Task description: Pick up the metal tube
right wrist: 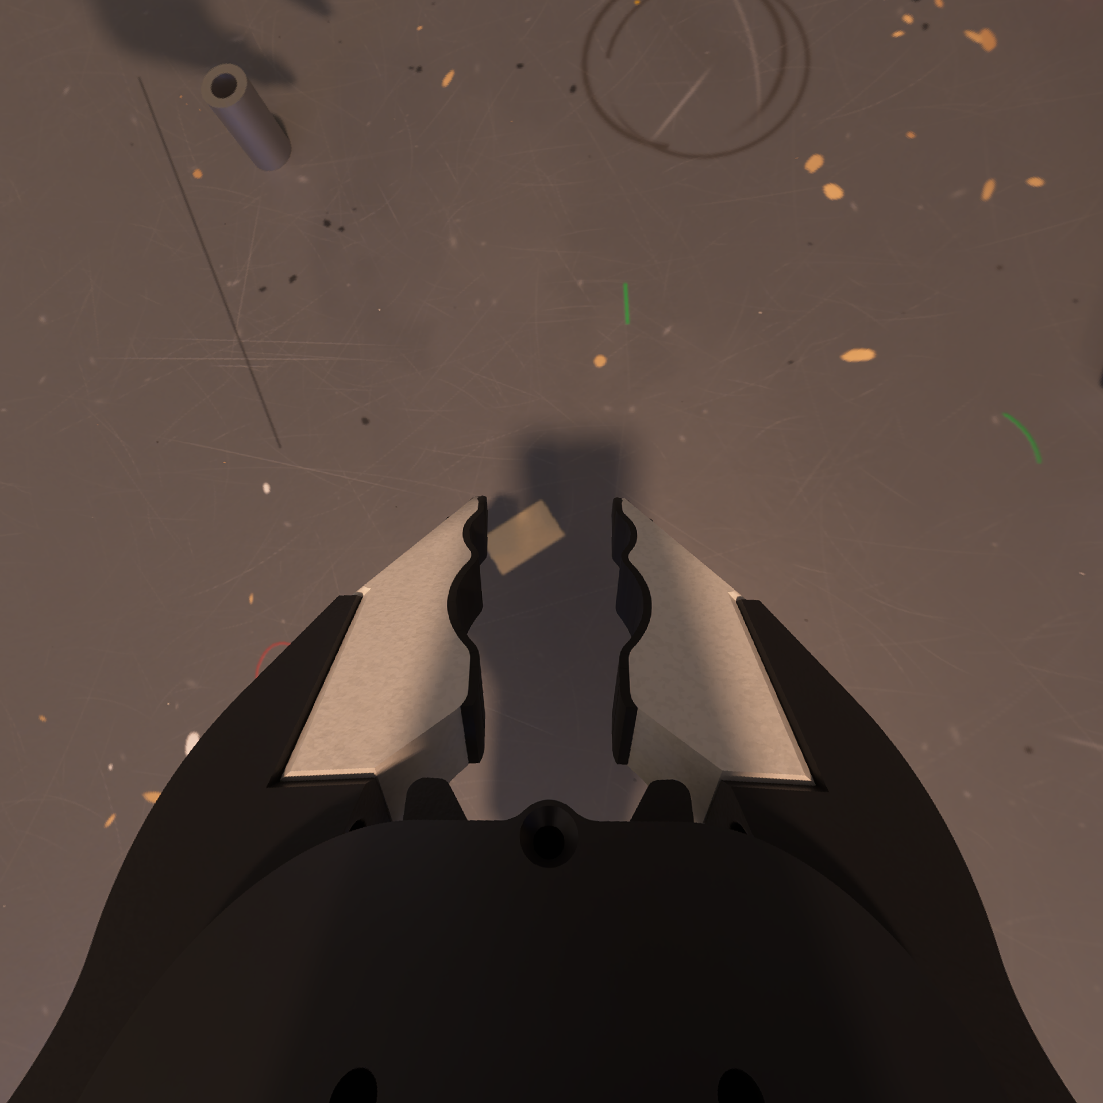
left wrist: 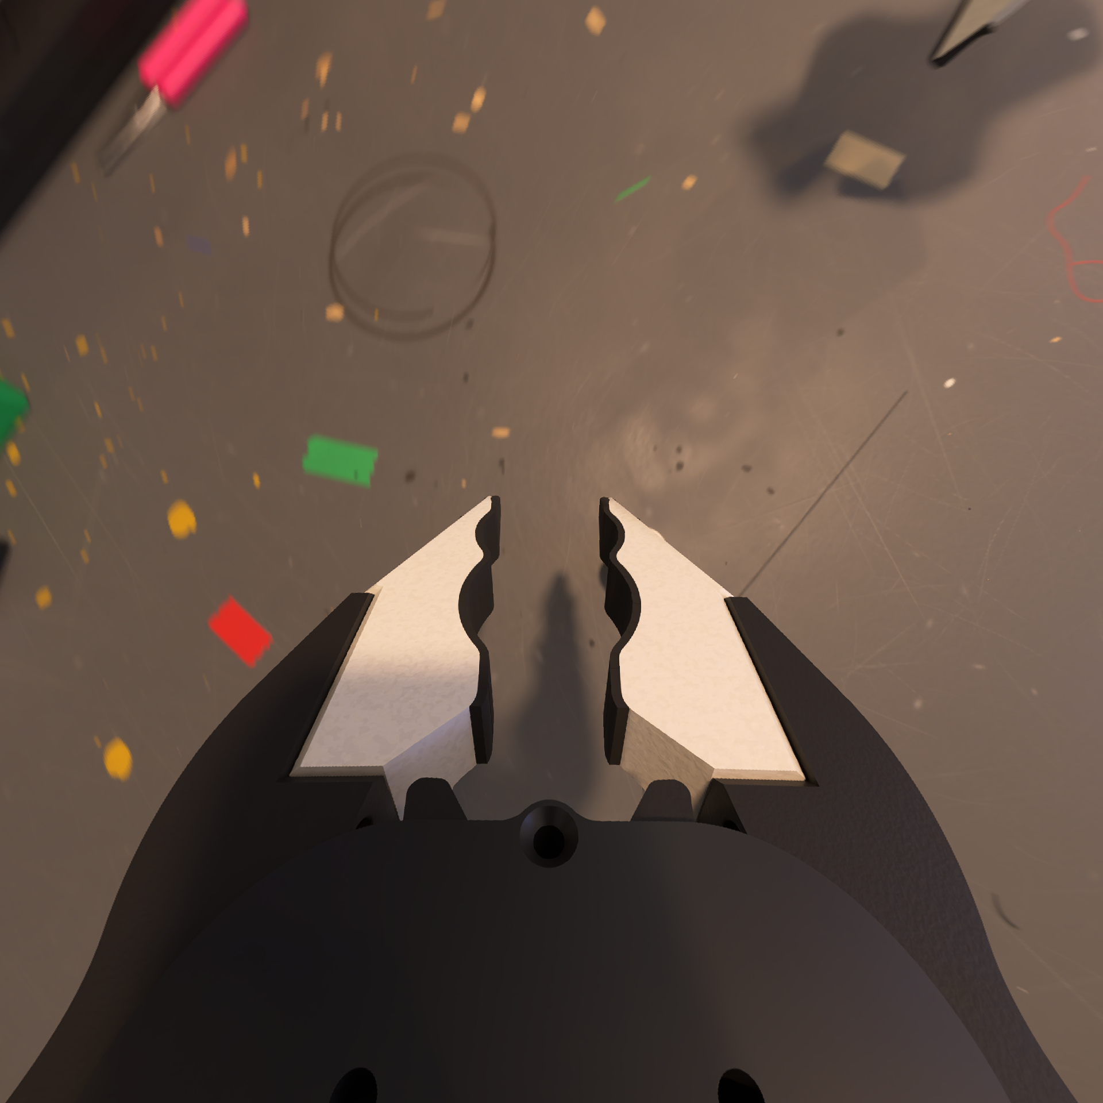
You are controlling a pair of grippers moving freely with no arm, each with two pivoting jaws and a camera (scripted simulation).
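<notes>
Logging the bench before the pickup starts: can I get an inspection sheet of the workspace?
Surface: grey-brown bench, scratched, with ring marks and orange flecks.
Job's things: metal tube lying on the bench, open end toward the right camera, untouched; not seen in the left view.
Clutter: pink-handled blade, green chips, red chip, tan scrap lying on the bench below the right tool's tips.
Grippers: left tool open, empty; right tool open, empty, off the tube.
Cables: thin red wire and green wire bits.
Surroundings: dark edge at the left view's top left corner; nothing else seen.
</notes>
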